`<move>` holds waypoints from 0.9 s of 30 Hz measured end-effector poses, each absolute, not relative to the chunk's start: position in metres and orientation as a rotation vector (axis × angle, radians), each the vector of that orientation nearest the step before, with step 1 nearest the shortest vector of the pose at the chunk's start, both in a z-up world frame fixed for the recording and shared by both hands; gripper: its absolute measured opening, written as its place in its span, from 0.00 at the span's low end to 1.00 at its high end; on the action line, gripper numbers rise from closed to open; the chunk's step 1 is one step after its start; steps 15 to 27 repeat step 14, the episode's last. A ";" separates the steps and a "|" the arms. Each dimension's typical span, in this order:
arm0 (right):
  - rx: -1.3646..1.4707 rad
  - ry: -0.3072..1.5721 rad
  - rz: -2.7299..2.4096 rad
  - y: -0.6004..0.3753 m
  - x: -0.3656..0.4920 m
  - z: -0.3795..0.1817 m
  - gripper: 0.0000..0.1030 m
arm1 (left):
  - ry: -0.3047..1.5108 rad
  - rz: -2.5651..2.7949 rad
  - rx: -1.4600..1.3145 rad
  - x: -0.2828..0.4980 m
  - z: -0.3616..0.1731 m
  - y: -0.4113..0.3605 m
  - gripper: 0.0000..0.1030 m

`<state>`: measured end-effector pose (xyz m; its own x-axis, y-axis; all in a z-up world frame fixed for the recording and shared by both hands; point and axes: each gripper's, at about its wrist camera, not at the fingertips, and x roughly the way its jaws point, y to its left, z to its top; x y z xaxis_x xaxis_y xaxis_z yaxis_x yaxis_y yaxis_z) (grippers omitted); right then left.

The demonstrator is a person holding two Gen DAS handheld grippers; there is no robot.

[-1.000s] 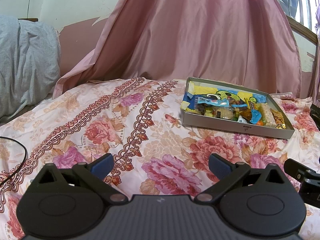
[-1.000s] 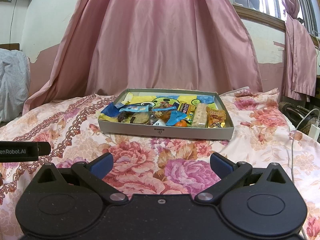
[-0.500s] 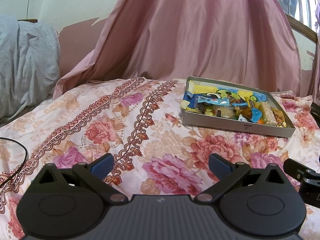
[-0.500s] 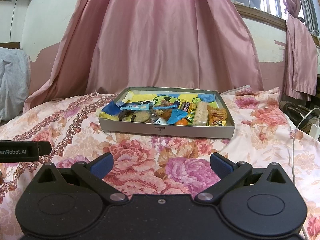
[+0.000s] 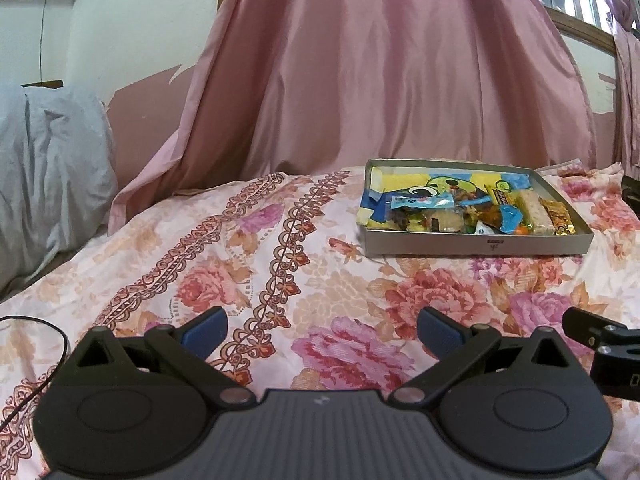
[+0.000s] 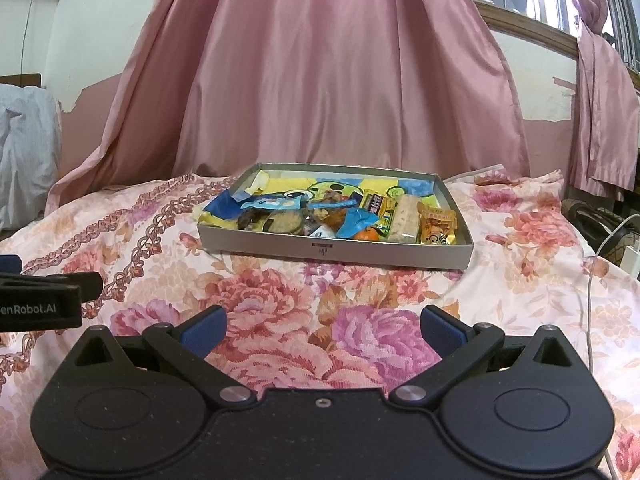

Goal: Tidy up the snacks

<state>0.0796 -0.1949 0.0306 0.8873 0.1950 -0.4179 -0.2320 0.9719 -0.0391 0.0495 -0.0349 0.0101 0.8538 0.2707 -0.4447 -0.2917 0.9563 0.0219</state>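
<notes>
Nearest, the left tongs (image 5: pixel 320 334) and right tongs (image 6: pixel 322 332) hover spread wide and empty over the soft, rose-printed bedspread (image 6: pixel 280 300). Over the last second both have crept slightly toward the box, nothing else shifting, so it looks like an approach. Farther off, the shallow grey cardboard box (image 6: pixel 332 250) holds the crinkly wrapped snacks (image 6: pixel 340 216), jumbled, before a glossy pink curtain (image 6: pixel 340 80).
</notes>
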 end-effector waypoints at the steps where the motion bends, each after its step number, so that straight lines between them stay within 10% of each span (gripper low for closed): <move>1: -0.091 0.427 0.223 -0.194 0.080 0.030 0.99 | 0.461 0.296 -0.048 0.049 0.010 -0.034 1.00; 27: -0.097 0.432 0.225 -0.193 0.080 0.028 0.99 | 0.462 0.290 -0.053 0.050 0.008 -0.033 1.00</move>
